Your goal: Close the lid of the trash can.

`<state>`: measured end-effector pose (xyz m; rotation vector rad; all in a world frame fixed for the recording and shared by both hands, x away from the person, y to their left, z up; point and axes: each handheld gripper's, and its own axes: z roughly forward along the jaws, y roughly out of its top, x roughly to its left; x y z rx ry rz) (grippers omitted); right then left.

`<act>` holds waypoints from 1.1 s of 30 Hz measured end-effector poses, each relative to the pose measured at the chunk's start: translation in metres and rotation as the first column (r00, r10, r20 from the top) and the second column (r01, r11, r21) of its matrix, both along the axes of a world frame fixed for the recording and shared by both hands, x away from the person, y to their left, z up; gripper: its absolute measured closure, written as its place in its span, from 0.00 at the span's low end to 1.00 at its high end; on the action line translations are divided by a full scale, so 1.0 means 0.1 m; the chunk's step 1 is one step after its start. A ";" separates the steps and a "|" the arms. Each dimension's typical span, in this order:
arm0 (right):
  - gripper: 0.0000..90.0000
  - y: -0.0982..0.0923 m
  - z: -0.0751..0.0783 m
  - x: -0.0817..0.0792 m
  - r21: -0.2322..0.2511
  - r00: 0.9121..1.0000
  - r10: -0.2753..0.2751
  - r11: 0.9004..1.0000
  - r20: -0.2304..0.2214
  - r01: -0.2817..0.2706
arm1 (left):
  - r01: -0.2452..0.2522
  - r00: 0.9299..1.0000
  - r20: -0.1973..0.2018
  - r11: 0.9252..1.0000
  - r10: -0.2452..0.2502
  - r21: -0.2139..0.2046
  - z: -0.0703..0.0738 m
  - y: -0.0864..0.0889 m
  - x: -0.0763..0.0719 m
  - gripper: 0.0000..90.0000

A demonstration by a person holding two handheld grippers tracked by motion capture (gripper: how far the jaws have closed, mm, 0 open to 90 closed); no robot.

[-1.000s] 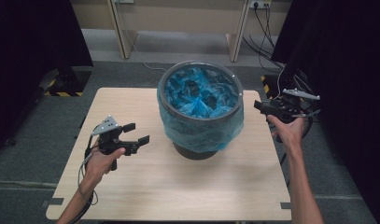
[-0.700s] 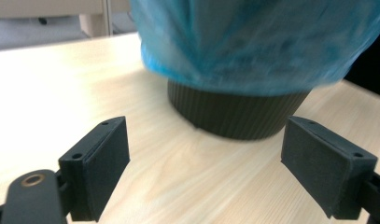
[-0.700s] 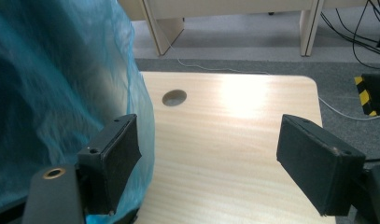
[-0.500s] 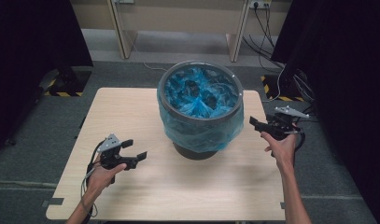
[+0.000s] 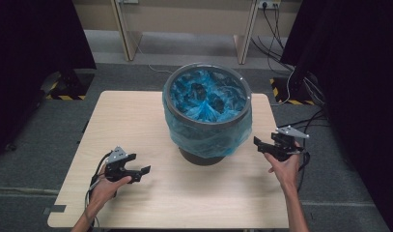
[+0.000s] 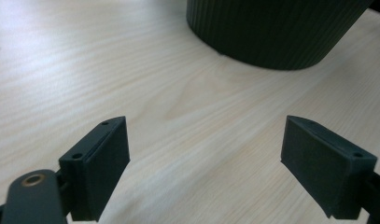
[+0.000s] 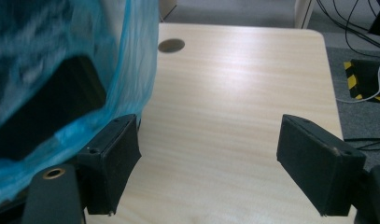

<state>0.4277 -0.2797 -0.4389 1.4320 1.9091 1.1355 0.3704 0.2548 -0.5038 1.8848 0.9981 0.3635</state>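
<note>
Ribbed dark bin, thin plastic liner (glossy); matt wood table.

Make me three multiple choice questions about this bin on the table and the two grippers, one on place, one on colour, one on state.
1. Where does the waste bin stand on the table?
A. About mid-table, toward the far edge
B. At the near left corner
C. On the floor beside it

2. What colour is the bag liner folded over the bin's rim?
A. Yellow
B. Blue
C. White

3. How do the jaws of the left gripper and right gripper stand?
A. Both shut on the liner
B. Left shut, right open
C. Both open, holding nothing

Answers:
1 A, the high view shows the bin centred between the two grippers, nearer the far edge.
2 B, the plastic over the rim and inside is blue.
3 C, each gripper view shows bare table between wide-apart jaws.
</note>
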 end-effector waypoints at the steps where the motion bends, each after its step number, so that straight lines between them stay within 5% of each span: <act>1: 0.24 0.02 -0.03 -0.02 -0.003 1.000 -0.001 1.000 -0.005 0.001 | -0.004 1.000 -0.009 1.000 0.004 0.022 -0.04 0.01 -0.01 0.16; 15: 0.25 0.25 -0.38 -0.24 -0.053 0.998 0.043 0.998 -0.045 -0.046 | -0.006 0.998 -0.062 0.987 0.016 0.162 -0.17 0.00 -0.07 0.17; 22: 0.25 0.31 -0.55 -0.41 -0.087 0.993 0.078 0.992 -0.091 -0.086 | -0.008 0.998 -0.054 0.977 0.020 0.213 -0.19 0.00 -0.11 0.17; 33: 0.26 0.24 -0.69 -0.62 -0.102 0.988 0.076 0.991 -0.132 -0.090 | -0.029 0.997 -0.057 0.975 0.042 0.219 -0.19 0.01 -0.13 0.15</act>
